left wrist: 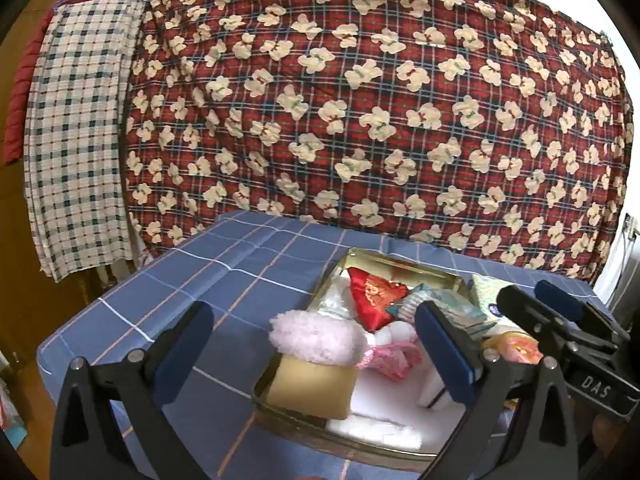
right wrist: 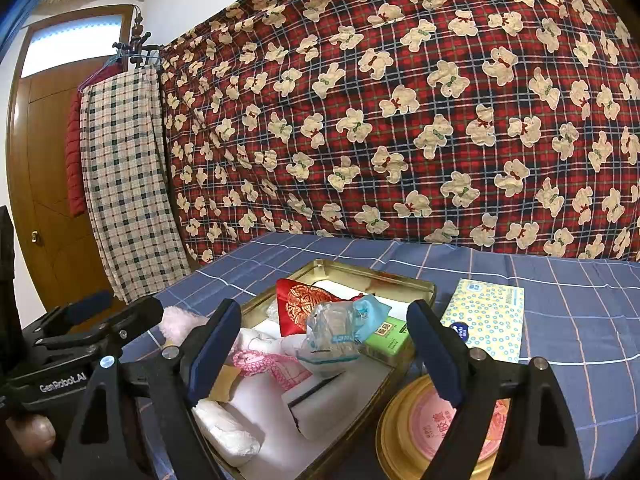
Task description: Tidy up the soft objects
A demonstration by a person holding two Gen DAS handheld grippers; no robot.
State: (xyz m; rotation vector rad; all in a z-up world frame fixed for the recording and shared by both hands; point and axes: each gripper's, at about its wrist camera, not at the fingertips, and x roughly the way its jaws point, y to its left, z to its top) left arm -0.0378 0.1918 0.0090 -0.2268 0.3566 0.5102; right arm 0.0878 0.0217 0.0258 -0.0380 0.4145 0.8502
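A gold metal tray point(left wrist: 280, 410) point(right wrist: 404, 280) sits on the blue checked table. It holds soft items: a red embroidered pouch point(left wrist: 374, 296) point(right wrist: 308, 304), a pink knitted piece point(left wrist: 390, 358) point(right wrist: 264, 362), a tan sponge point(left wrist: 310, 386), white pads point(right wrist: 228, 434), a clear plastic packet point(right wrist: 330, 334) and a green tissue pack point(right wrist: 386, 334). A fluffy pink puff point(left wrist: 316, 338) point(right wrist: 178, 322) rests on the tray's left rim. My left gripper point(left wrist: 316, 350) is open above the tray's near end. My right gripper point(right wrist: 324, 350) is open over the tray, empty.
A dotted tissue pack point(right wrist: 486, 320) lies right of the tray. A round gold and pink tin lid point(right wrist: 434, 426) lies near the right gripper. A red teddy-bear quilt point(left wrist: 360, 100) hangs behind the table, a checked cloth point(left wrist: 80, 140) to its left.
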